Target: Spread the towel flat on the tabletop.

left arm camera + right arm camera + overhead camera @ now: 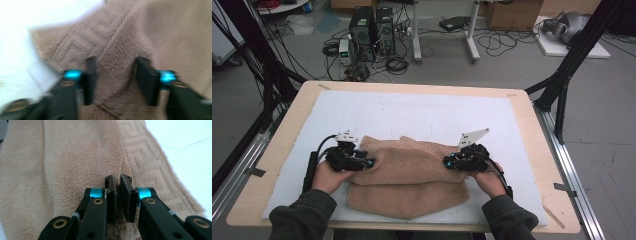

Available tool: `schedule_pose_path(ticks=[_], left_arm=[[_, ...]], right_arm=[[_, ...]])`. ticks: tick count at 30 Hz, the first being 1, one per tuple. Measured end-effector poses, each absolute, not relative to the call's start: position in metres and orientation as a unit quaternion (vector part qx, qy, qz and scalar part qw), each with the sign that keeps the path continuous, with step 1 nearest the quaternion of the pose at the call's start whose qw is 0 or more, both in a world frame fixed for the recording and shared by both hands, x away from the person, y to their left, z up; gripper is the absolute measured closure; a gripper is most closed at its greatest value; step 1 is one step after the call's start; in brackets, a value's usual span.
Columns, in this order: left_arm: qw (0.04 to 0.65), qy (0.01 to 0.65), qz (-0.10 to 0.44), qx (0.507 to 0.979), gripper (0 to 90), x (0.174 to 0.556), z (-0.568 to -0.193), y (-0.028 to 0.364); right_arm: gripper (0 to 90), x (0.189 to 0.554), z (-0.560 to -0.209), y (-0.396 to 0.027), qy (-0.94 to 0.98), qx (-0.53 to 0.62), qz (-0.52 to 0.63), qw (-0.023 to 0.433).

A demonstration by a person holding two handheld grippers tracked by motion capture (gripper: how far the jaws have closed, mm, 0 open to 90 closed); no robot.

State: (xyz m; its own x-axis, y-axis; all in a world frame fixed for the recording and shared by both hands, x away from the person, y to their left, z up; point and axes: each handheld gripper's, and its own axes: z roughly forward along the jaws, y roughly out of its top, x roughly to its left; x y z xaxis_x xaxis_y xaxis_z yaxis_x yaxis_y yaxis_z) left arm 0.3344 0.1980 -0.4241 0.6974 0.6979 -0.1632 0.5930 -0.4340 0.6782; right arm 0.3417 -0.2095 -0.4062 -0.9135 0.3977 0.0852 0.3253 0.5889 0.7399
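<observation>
Tan towel (407, 175) between both claws

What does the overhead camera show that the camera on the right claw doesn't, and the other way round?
From the high view alone: the whole wooden table, the white mat, both hands with sleeves, the left claw, and computers and cables on the floor behind.

From the right claw view alone: the right claw close up, its jaws nearly together with a thin gap, and the towel's woven zigzag border.

Both share the tan towel lying on the white mat, with the right claw resting at it.
</observation>
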Motion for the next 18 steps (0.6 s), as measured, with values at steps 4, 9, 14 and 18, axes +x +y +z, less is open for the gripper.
schedule_pose_path(ticks=[4, 9, 14, 18], left_arm=[[0.367, 0.367, 0.096, 0.849, 81.6, 0.334, -0.424, 0.194], [0.411, 0.386, 0.129, 0.815, 84.2, 0.332, -0.405, 0.204], [0.450, 0.385, 0.158, 0.790, 85.1, 0.328, -0.377, 0.212], [0.447, 0.367, 0.128, 0.806, 85.4, 0.329, -0.373, 0.210]], right_arm=[[84.5, 0.341, -0.392, -0.214, 0.889, 0.192, 0.412, 0.060], [85.0, 0.343, -0.367, -0.217, 0.884, 0.184, 0.423, 0.082], [85.0, 0.346, -0.344, -0.219, 0.870, 0.177, 0.448, 0.102], [80.4, 0.350, -0.348, -0.206, 0.892, 0.137, 0.430, -0.029]])
